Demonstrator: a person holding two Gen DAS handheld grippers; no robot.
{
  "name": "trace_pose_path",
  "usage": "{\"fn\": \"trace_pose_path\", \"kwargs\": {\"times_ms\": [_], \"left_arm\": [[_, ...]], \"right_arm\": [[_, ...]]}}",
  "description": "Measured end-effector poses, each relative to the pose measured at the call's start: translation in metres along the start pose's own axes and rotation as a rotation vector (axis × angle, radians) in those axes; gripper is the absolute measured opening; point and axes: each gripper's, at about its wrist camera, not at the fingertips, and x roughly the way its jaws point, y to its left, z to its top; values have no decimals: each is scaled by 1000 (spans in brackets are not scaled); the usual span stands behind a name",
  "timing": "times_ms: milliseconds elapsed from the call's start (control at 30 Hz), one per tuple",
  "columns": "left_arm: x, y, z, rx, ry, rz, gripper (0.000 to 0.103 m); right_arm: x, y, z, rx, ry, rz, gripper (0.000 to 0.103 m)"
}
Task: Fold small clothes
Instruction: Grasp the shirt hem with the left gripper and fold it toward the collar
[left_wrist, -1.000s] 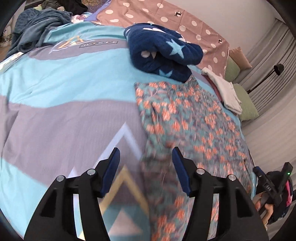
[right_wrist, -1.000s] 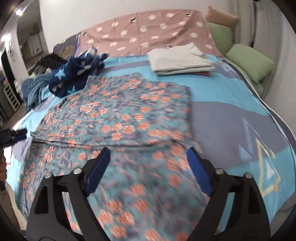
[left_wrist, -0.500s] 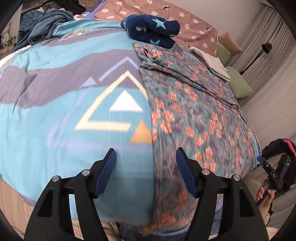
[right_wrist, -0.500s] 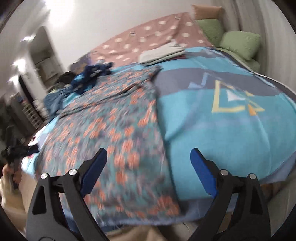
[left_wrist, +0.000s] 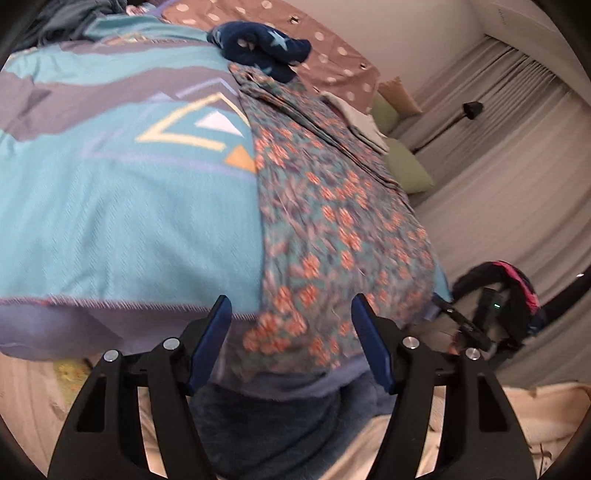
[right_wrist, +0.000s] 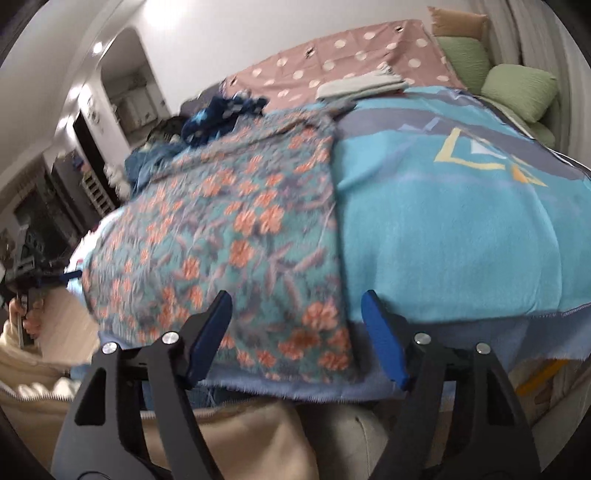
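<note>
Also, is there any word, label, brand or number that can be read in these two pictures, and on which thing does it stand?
None can be read.
Blue bedspread: only a triangle pattern, no letters.
Floral garment: only flowers.
Navy star garment: only stars and dots.

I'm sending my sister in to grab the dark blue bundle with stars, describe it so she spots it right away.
Start at the bed's turquoise blanket and follow the long floral garment to its far end. The navy star bundle lies there, crumpled, before the pink dotted sheet; it's the only dark, fuzzy, star-printed piece.
</note>
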Motion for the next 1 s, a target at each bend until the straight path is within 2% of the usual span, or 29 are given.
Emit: {"fn": "trace_pose_path", "kwargs": {"times_ms": [100,167,300,367,433,467,533,633,700,900,1000], "left_arm": [[6,2,-12,7,25,-53,68],[13,5,-18,4,46,-81,68],[31,18,-23,-41,77,-59,68],[36,25,-25,-80,75,-100,68],[39,27,-29,-98,70,-138,66],[40,25,-30,-92,72,-141,62],[40,22,-32,-88,74,-151,39],[38,19,-32,-92,40,-153,19],[37,20,-32,-111,22,-181,18],[26,10,-32,-95,-1,-242,17],[17,8,-31,-100,-37,-280,12]], "right_arm": [[10,1,-11,-12,66,13,74],[16,-2,-16,8,73,27,73],[22,-14,-19,70,60,63,57],[20,-20,-22,100,49,82,50],[16,-24,-23,116,42,92,36],[14,-26,-23,113,36,90,33],[8,-31,-25,141,22,120,23],[2,-36,-26,171,4,142,10],[-3,-40,-27,192,-19,183,6],[-16,-43,-27,208,-59,243,6],[-22,-45,-26,226,-77,287,5]]}}
